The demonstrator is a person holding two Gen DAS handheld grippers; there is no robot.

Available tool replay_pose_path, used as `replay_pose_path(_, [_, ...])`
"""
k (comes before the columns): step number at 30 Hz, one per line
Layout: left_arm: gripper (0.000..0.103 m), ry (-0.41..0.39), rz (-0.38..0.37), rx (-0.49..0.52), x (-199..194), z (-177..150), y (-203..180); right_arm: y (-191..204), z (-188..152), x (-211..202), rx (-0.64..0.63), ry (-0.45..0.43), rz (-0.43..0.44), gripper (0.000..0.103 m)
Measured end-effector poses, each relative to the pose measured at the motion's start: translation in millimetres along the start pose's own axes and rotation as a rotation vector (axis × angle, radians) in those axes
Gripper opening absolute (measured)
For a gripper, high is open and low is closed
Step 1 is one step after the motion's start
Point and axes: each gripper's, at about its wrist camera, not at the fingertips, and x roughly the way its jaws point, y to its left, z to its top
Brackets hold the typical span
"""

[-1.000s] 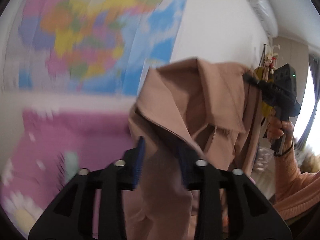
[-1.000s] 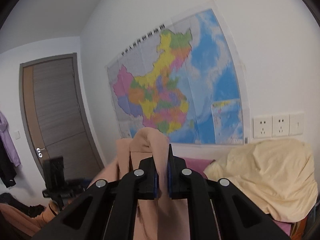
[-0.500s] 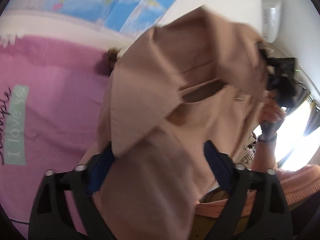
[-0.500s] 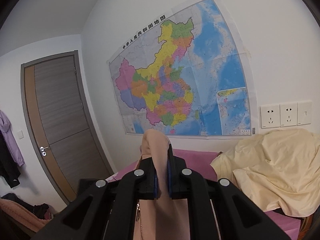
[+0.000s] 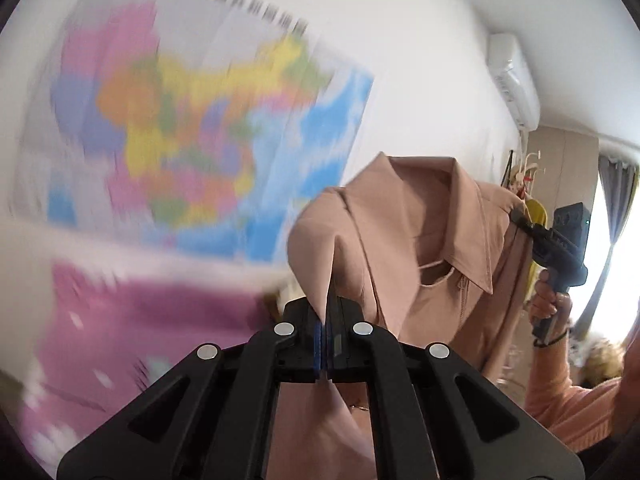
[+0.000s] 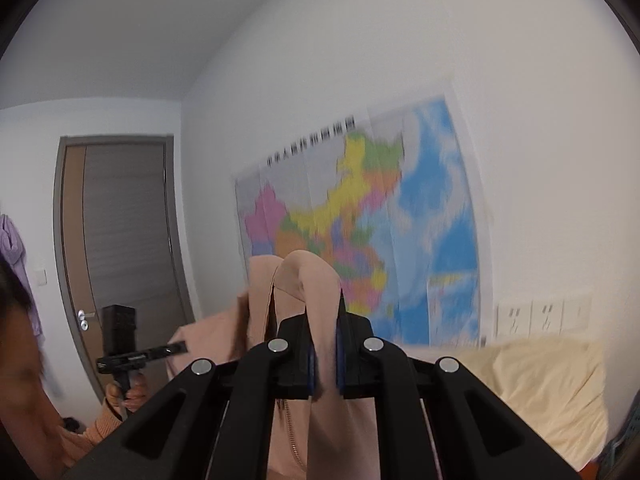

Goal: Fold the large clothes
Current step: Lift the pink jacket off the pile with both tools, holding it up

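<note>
Two grippers are holding one large tan collared jacket [image 5: 420, 240] aloft in front of the wall map [image 6: 380, 240], above the pink bedcover [image 5: 140, 320]. Left gripper [image 5: 327, 344] has just been closing and is now pinching a fold of fabric near the collar. Right gripper [image 6: 323, 360] is clamping a thicker bunch at the opposite shoulder. Judgement: keeping both hands level and spread is advisable, so the jacket is hanging flat before laying it down.

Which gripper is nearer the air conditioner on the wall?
Right. The right gripper holds the jacket up on the air conditioner's side; the left gripper grips it farther away.
</note>
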Motion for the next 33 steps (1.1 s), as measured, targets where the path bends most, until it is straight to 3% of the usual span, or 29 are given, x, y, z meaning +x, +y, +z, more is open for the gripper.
replay_pose_path(3, [0.002, -0.072, 0.053, 0.071, -27, 30, -24, 20, 22, -17, -0.048, -0.055, -0.008, 0.007])
replay_pose_path(11, [0.002, -0.261, 0.150, 0.082, -95, 89, -49, 56, 59, -39, -0.060, -0.126, 0.073, 0.007])
replay_pose_path(15, [0.002, -0.280, 0.261, 0.134, -106, 100, -52, 46, 54, -30, -0.035, -0.124, 0.092, 0.007])
replay_pose_path(18, [0.002, -0.178, 0.326, 0.084, -76, 94, -18, 12, 30, 13, 0.058, -0.028, 0.089, 0.007])
replay_pose_path(22, [0.002, 0.001, 0.375, -0.041, -11, 64, 52, -46, -27, 108, 0.182, 0.170, 0.043, 0.007])
replay_pose_path(29, [0.002, 0.336, 0.404, -0.202, 139, -33, 171, -129, -169, 274, 0.311, 0.567, -0.127, 0.007])
replay_pose_path(33, [0.002, 0.410, 0.435, -0.259, 181, -76, 214, -172, -225, 316, 0.412, 0.663, -0.227, 0.007])
